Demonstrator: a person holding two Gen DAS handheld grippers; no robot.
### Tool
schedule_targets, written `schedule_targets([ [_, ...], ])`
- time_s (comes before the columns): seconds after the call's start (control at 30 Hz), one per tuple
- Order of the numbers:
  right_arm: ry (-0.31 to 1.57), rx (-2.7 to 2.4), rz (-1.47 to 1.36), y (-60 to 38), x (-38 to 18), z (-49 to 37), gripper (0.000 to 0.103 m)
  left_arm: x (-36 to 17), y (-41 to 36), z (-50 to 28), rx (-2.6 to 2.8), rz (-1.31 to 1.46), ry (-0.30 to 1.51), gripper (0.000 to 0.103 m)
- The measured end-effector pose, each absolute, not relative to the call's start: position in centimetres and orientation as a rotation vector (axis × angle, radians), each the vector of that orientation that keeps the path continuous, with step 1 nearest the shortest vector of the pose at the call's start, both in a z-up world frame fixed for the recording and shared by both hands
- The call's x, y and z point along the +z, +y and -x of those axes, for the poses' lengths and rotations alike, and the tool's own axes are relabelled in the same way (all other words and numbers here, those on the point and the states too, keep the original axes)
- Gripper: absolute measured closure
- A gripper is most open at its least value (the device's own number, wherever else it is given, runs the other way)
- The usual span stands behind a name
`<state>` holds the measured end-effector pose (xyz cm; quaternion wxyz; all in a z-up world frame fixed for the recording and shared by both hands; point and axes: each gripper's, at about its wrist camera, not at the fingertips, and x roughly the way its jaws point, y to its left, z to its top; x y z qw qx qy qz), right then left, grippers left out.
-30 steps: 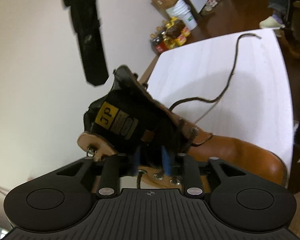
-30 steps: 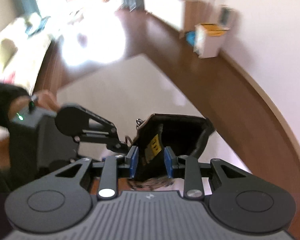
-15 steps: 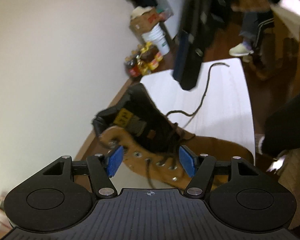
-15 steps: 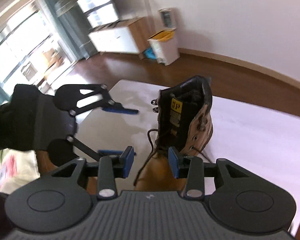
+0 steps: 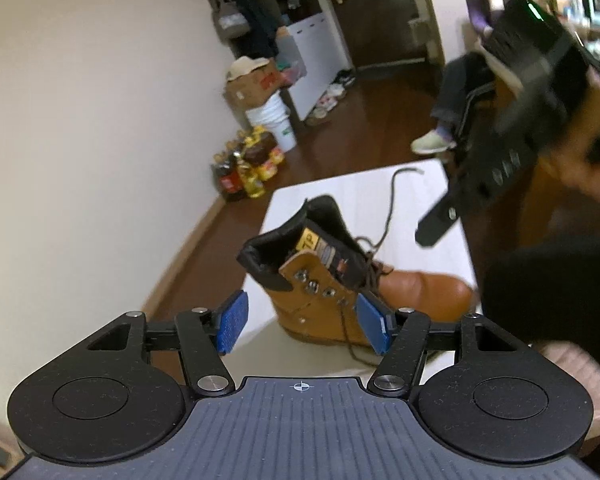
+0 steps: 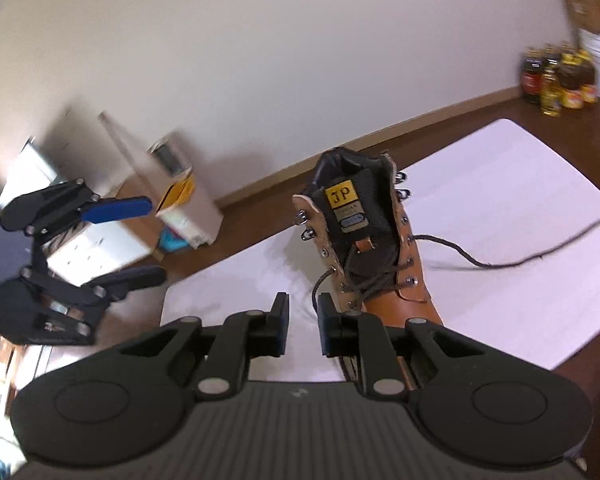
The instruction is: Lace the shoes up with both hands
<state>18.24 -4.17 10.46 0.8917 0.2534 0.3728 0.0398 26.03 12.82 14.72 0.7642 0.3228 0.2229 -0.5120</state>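
The left tongs (image 5: 302,326) stand wide open with nothing between the blue pads (image 5: 231,322), held above and short of the boot (image 5: 340,280); in the right wrist view they hang off past the desk's left edge, jaws spread and empty. The right tongs (image 6: 303,326) have only a narrow gap between their pads and the jaws are closing, with nothing between them; the bare desk shows through the gap, and the boot's side and a loop of lace sit just beyond the right pad (image 6: 326,326) without being pinched. In the left wrist view the right tongs appear blurred at upper right, above the desk's far right edge. The white desk (image 6: 500,240) carries everything, standing on a dark wooden floor (image 5: 360,120) near a pale wall (image 5: 80,120). The tan boot stands upright in the middle of the desk, its toe toward the right tongs' camera, collar open, and a yellow label on the black tongue (image 6: 352,216). The lower eyelets are laced with crossed dark lace (image 6: 500,262); the upper hooks are bare. One loose end trails across the desk to the far side, and another hangs down the boot's side. Bottles (image 5: 248,168), a white bucket (image 5: 274,120) and a cardboard box (image 5: 252,84) stand against the wall, and a seated person (image 5: 472,60) is in the background.
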Motion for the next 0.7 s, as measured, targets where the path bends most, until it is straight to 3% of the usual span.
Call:
schedule_targets([
  [0.27,0.720,0.003,-0.627,-5.4,9.3,-18.2,0.083,15.2,6.3,-32.8,-1.220,-0.636,0.764,0.039],
  [0.7,0.728,-0.064,-0.823,-8.2,4.4,-20.6,0.083,8.4,-5.7,-43.5,-1.438,-0.839,1.196,0.046],
])
